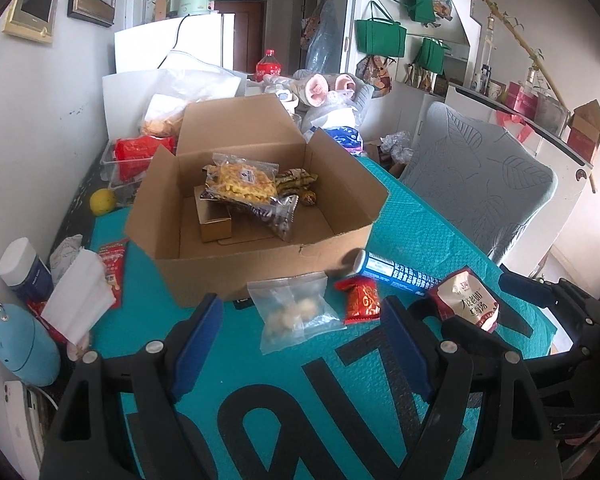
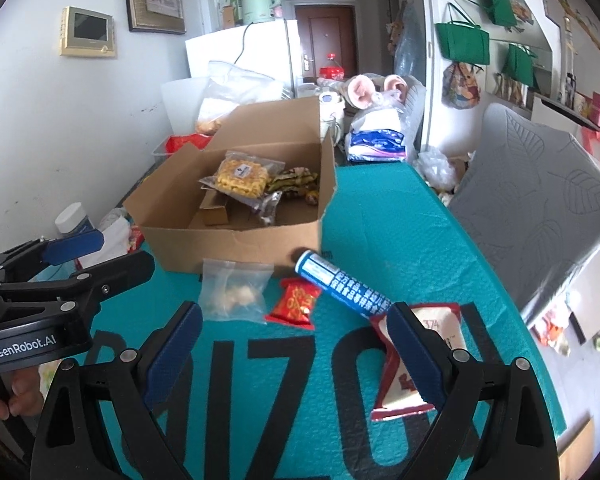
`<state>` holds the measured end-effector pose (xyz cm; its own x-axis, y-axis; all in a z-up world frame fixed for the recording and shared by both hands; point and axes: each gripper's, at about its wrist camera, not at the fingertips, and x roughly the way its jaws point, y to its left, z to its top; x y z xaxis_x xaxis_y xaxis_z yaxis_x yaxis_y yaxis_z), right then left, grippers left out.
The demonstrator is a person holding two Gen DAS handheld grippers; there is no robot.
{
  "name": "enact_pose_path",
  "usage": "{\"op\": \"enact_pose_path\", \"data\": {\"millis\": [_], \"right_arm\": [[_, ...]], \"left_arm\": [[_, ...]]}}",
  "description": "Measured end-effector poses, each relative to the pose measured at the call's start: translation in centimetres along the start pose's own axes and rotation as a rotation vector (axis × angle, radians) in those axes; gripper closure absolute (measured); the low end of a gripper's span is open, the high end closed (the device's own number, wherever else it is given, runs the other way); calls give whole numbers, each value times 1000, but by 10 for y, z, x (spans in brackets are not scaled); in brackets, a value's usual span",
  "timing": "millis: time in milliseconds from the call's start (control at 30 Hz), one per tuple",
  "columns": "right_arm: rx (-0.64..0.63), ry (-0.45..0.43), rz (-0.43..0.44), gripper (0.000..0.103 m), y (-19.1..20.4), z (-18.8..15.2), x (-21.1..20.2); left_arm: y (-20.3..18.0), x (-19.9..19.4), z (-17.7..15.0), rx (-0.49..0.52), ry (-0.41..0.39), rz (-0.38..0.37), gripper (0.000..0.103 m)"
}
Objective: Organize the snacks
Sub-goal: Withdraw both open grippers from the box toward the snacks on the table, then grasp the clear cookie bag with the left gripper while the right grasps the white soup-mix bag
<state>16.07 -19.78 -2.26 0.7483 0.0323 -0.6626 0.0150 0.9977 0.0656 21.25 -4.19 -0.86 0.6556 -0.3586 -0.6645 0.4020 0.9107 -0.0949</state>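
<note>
Left wrist view: left gripper (image 1: 306, 344) is being held with jaws apart, nothing clamped, above the clear zip bag of pale pieces (image 1: 296, 312).
Right wrist view: right gripper (image 2: 296, 344) is being held wide open and empty; the maroon-and-white snack packet (image 2: 416, 360) is lying by its right finger.
Snacks waiting: small red foil packet (image 2: 298, 302) and blue labelled tube (image 2: 340, 284) are lying on the teal embossed mat (image 2: 400, 232).
Snacks stored: yellow corn-snack bag (image 1: 242, 182) is lying inside the open brown cardboard box (image 1: 260, 264).

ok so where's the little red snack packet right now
In both views the red snack packet lies on the teal mat before the cardboard box, between the clear bag and blue tube.
</note>
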Motion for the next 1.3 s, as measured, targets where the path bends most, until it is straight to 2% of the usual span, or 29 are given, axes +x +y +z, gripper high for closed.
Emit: {"op": "enact_pose_path", "data": {"millis": [333,900,1033,1267,1300], "right_arm": [[48,44,-45,8,-34,-18,9],[137,140,-138,8,-96,-35,45],[149,190,-149,8,-108,-39,59],[184,251,-107,8,-119,-49,82],[179,250,-95,13,-119,-50,83]], "left_arm": [[-28,24,-1,28,41,-33,22],[-64,80,1,26,142,-32,22],[-66,90,0,18,158,-14,22],[-59,103,3,-25,174,34,22],[-57,104,4,-33,175,41,22]]}}
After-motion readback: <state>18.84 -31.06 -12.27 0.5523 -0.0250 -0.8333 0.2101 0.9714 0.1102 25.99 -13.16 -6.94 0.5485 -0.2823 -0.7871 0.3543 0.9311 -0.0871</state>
